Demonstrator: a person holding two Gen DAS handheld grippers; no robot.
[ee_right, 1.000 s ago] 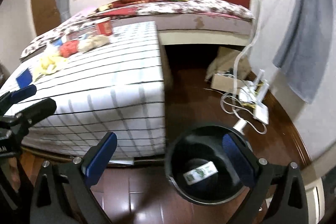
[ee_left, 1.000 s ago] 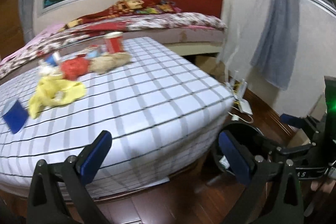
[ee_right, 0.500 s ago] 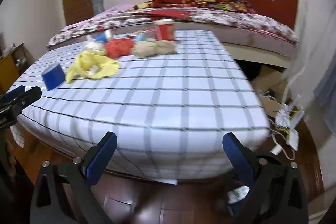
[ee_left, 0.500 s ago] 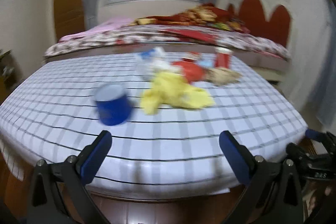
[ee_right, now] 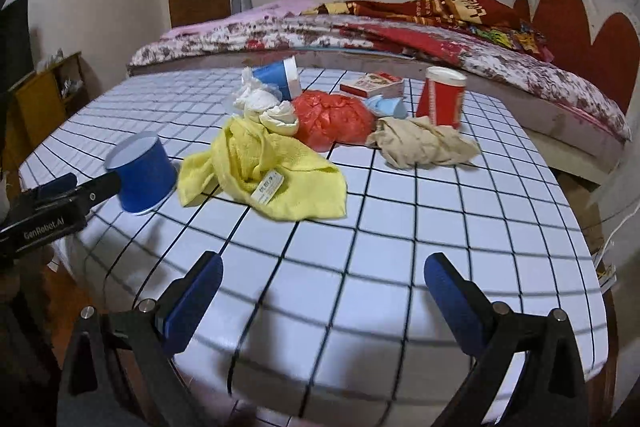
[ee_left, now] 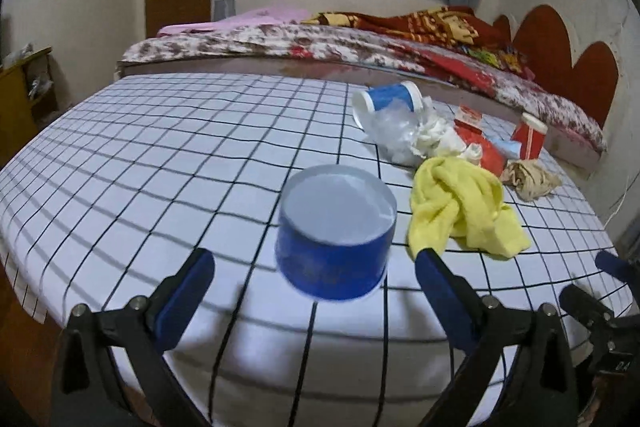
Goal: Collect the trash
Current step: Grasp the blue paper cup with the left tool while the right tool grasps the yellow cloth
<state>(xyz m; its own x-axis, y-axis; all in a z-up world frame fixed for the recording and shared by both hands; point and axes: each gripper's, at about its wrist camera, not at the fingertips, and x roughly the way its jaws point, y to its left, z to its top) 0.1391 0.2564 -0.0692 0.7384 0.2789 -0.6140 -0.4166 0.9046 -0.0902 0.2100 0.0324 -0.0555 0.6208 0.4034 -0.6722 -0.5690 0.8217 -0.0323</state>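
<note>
Left wrist view: the left hand-held gripper [ee_left: 314,269] has just been narrowing a touch yet stands spread, with the upside-down blue cup [ee_left: 335,235] at lower centre between its jaws, untouched. The yellow cloth [ee_left: 460,209] lies just right of the cup on the checked worktop [ee_left: 160,155].

Right wrist view: the right hand-held gripper [ee_right: 322,285] is spread over bare cloth at the bottom. Mid-frame sits the trash heap: red bag [ee_right: 332,119], beige wad [ee_right: 424,143], red cup [ee_right: 442,97], tipped blue cup [ee_right: 280,75]. The bed [ee_right: 400,35] runs behind.
</note>
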